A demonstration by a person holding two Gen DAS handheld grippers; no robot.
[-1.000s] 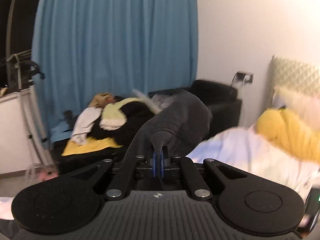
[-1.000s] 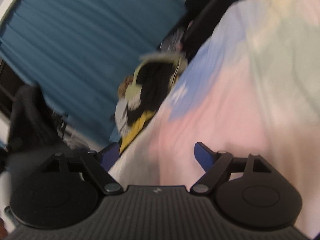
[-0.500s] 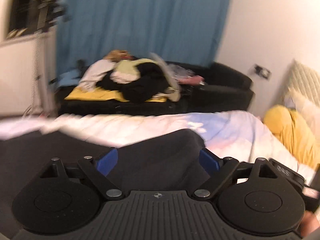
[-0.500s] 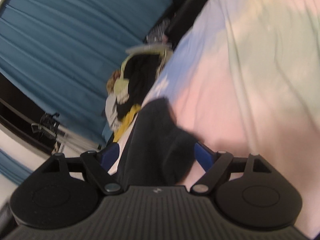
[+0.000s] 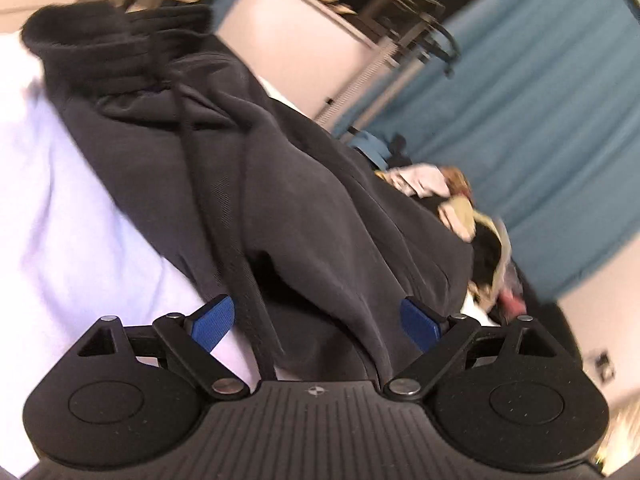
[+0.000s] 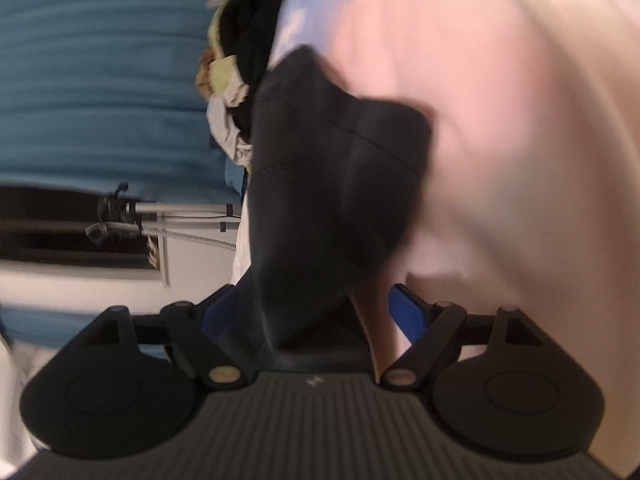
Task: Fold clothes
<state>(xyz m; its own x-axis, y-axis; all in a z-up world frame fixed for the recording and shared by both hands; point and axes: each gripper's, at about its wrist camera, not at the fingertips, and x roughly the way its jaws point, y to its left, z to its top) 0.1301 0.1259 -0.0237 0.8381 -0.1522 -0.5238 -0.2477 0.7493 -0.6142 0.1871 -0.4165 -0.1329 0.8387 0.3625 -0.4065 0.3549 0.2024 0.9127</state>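
Observation:
A dark grey garment (image 5: 280, 184) lies crumpled on the pale bedsheet (image 5: 60, 208), its ribbed cuff at the upper left. My left gripper (image 5: 316, 322) is open, its blue pads on either side of the cloth's near edge, not closed on it. In the right wrist view the same dark garment (image 6: 332, 168) lies on the pink and white sheet (image 6: 520, 120). My right gripper (image 6: 316, 312) is open with a fold of the garment between its fingers.
A pile of mixed clothes (image 5: 460, 216) sits on a dark sofa beyond the bed, also in the right wrist view (image 6: 232, 76). A blue curtain (image 5: 540, 100) hangs behind. A metal rack (image 6: 168, 216) stands by the wall.
A second ago my left gripper was shut on the garment and held it up. It has let go and opened, and the garment lies on the bed. Both grippers have tilted and moved close over it.

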